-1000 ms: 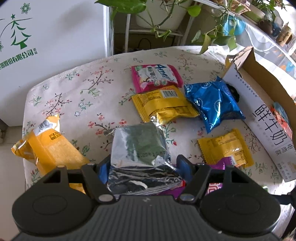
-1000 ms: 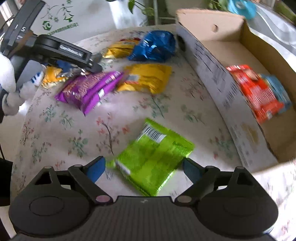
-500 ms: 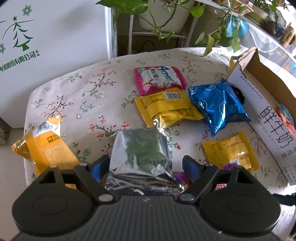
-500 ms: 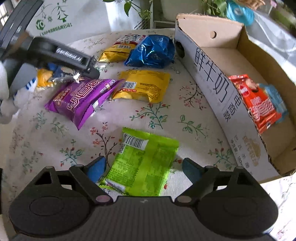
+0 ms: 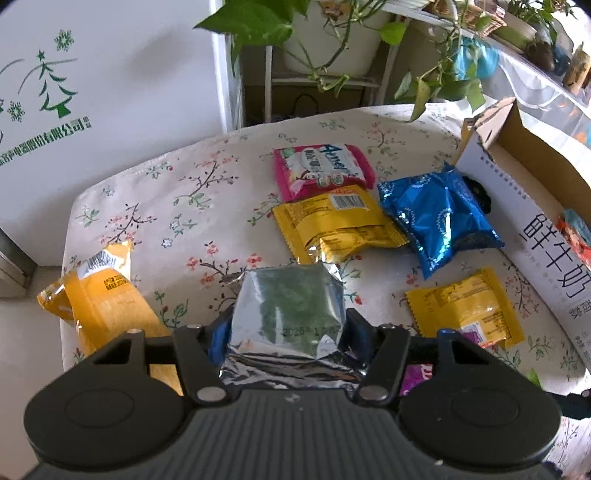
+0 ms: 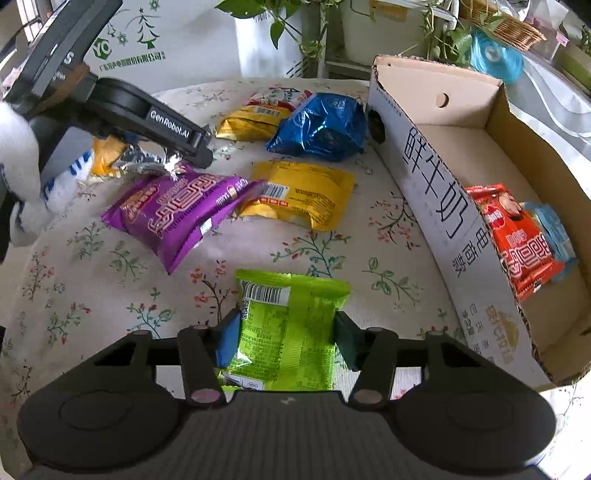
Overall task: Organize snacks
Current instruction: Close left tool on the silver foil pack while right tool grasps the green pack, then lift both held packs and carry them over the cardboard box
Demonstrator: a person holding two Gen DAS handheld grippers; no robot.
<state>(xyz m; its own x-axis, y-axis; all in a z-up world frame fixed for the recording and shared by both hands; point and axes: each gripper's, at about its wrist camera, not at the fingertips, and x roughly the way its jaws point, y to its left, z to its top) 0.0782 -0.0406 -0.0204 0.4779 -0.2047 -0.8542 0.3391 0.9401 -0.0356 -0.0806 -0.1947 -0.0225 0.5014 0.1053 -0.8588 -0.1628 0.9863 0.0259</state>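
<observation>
Left gripper (image 5: 286,334) is closing on a silver packet (image 5: 290,317), and its blue pads press the packet's two sides. That packet lies on the flowery tablecloth (image 5: 147,206). Just beside it on one side is an orange packet (image 5: 99,299). Farther away lie a pink packet (image 5: 319,170), a yellow packet (image 5: 334,221) touching it, a blue packet (image 5: 437,218) and a small yellow packet (image 5: 465,308). A cardboard box (image 5: 517,147) stands at the table's edge, near the blue packet. Green plants (image 5: 258,22) hang behind the table.

Right gripper (image 6: 282,339) is closing on a green packet (image 6: 288,325). Its pads touch the packet's two sides. This packet lies on the cloth, near the long side of the cardboard box (image 6: 436,192). Inside the box lie a red packet (image 6: 513,236) and a light blue packet (image 6: 554,229), touching each other. A purple packet (image 6: 181,210) lies farther off, its end over a yellow one. The left gripper shows in the far corner, with crinkly silver foil under it.
</observation>
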